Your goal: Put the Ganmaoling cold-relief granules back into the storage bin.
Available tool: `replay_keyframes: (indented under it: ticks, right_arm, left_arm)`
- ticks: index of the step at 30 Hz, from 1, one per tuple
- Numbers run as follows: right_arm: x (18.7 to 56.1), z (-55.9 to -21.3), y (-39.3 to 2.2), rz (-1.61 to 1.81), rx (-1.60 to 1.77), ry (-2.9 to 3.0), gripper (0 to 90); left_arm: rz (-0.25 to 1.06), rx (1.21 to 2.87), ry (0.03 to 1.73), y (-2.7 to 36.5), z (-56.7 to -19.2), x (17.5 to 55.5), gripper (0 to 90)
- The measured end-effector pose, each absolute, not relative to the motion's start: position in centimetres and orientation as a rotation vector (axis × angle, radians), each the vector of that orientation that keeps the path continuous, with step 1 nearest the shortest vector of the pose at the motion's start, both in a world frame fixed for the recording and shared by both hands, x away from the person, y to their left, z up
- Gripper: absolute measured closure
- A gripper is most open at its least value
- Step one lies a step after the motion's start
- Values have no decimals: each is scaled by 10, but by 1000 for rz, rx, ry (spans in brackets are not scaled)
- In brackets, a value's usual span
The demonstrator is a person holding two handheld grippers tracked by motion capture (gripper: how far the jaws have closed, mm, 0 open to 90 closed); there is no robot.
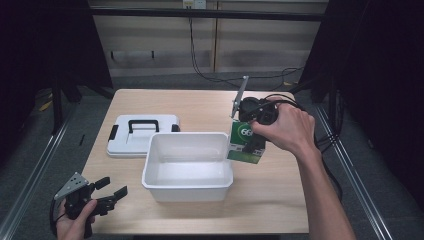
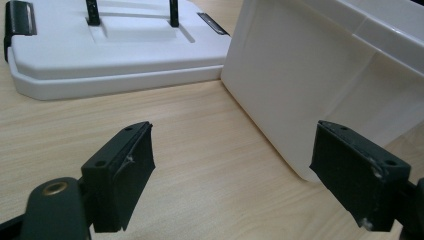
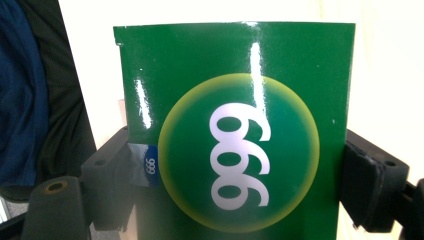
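My right gripper (image 1: 252, 145) is shut on a green box (image 1: 242, 142) marked 999, holding it just off the right rim of the white bin (image 1: 188, 187). In the right gripper view the green box (image 3: 235, 130) sits squeezed between both black jaws of the right gripper (image 3: 235, 185). My left gripper (image 1: 114, 188) hovers at the table's front left corner, open and empty. The left gripper view has the left gripper (image 2: 250, 175) with jaws wide apart over bare wood, the white bin (image 2: 310, 75) ahead right and the white lid (image 2: 115, 60) ahead left.
The white lid (image 1: 142, 135) with a black handle and black latches lies flat behind the bin's left part. The wooden table (image 1: 280, 200) has bare room at the front right and along the back. Cables trail off the table's right side.
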State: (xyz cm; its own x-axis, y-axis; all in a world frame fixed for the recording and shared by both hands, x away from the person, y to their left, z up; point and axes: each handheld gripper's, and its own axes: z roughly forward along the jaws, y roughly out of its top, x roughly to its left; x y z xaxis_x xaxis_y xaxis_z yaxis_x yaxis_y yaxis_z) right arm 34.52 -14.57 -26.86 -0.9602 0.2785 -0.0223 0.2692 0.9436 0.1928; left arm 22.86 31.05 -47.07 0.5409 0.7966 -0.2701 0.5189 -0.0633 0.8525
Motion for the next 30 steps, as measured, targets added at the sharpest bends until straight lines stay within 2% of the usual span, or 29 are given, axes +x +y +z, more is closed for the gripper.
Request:
replay_keyframes:
  ticks: [18, 30]
  right_arm:
    - [347, -262, -102, 284, 326, 3073, 161]
    - [356, -279, -74, 220, 257, 3110, 161]
  left_arm:
    - [331, 1727, 1105, 311, -471, 229, 169]
    - [327, 1727, 1106, 310, -471, 229, 169]
